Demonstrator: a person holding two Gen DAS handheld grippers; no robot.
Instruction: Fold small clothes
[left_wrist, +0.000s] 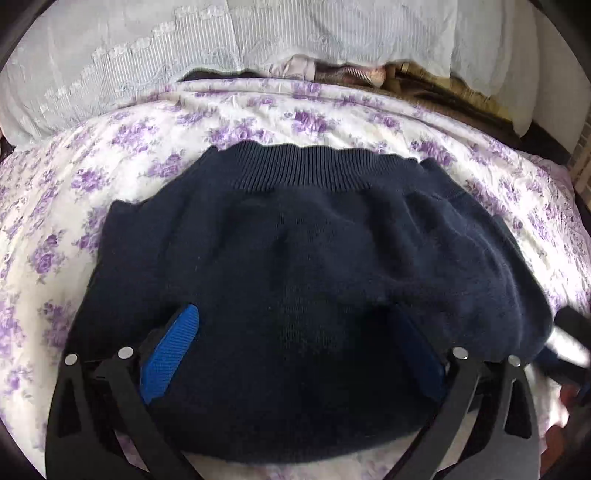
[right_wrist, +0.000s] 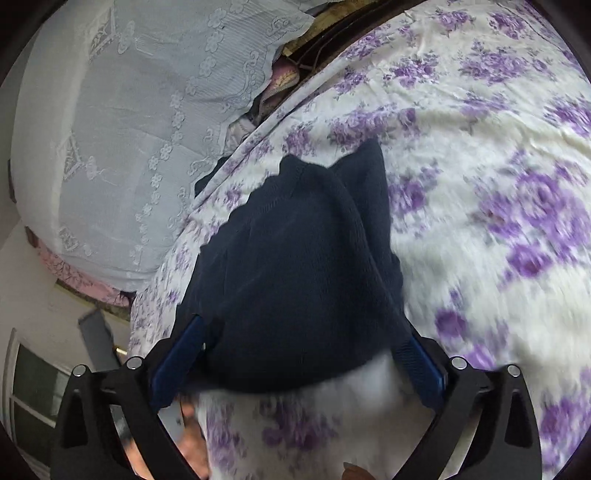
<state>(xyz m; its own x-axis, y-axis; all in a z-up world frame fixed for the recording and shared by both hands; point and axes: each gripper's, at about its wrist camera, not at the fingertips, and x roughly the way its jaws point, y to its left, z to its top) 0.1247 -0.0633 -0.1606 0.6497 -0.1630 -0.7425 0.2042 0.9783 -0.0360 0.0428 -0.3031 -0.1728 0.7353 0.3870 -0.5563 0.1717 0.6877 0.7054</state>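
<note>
A navy knit garment (left_wrist: 295, 229) lies folded on a white bedsheet with purple flowers (left_wrist: 258, 122), its ribbed hem at the far side. My left gripper (left_wrist: 293, 312) is open, its blue pads (left_wrist: 170, 354) spread wide over the garment's near part without pinching it. In the right wrist view the same garment (right_wrist: 295, 258) runs away from me in a narrow folded shape. My right gripper (right_wrist: 301, 326) is open too, and the garment's near edge sits between its wide-set fingers (right_wrist: 417, 362), with no pad pressing on it.
Pale blue lace pillows (left_wrist: 184, 55) (right_wrist: 129, 147) line the head of the bed, with bunched fabrics (left_wrist: 351, 74) in the gap behind them. The flowered sheet (right_wrist: 480, 147) spreads broadly to the right. A blurred dark and white object (left_wrist: 569, 339) shows at the right edge.
</note>
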